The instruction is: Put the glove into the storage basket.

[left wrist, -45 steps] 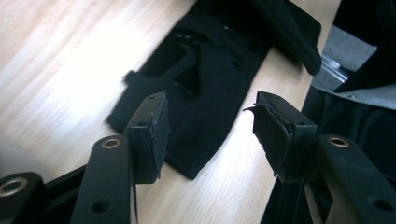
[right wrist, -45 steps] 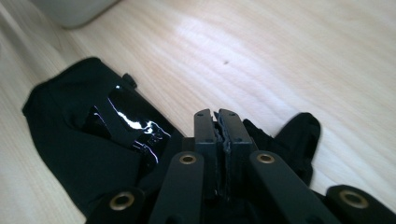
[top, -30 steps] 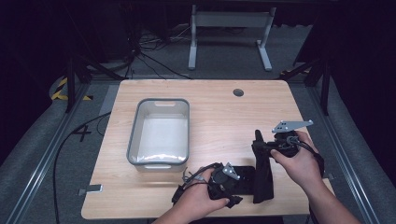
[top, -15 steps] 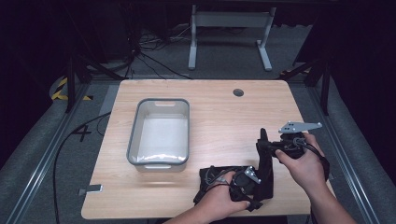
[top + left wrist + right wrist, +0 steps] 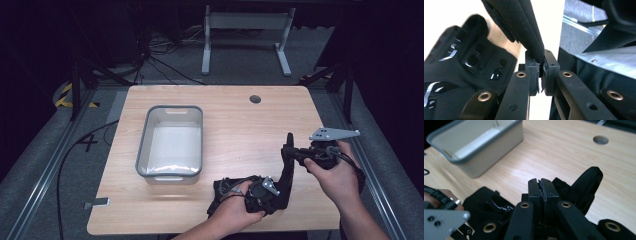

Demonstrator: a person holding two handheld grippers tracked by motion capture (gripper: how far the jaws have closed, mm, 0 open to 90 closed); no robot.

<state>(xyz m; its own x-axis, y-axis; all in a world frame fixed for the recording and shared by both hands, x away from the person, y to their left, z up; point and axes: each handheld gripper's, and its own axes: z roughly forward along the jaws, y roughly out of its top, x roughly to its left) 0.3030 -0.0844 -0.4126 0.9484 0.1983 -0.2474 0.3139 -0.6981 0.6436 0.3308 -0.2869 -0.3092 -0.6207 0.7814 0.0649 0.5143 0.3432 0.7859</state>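
A black fabric item with straps (image 5: 286, 172) lies at the table's front right, one end raised. My right gripper (image 5: 289, 146) is shut on that raised end, and in the right gripper view its jaws (image 5: 542, 187) pinch thin black fabric (image 5: 586, 182). My left gripper (image 5: 278, 196) sits low at the item's near end. Its jaws have just been closing and in the left gripper view (image 5: 541, 72) they press on the edge of a black padded strap (image 5: 529, 22). The strap stands taut between the two grippers.
A grey plastic tub (image 5: 170, 142) stands on the left half of the wooden table (image 5: 230, 120), seen empty in the right gripper view (image 5: 474, 142). A round cable hole (image 5: 255, 99) is near the far edge. The table's front edge is close under both hands.
My left hand has slid right along the front edge to the black item and its jaws have closed on a strap. My right gripper has lifted its end of the item higher.
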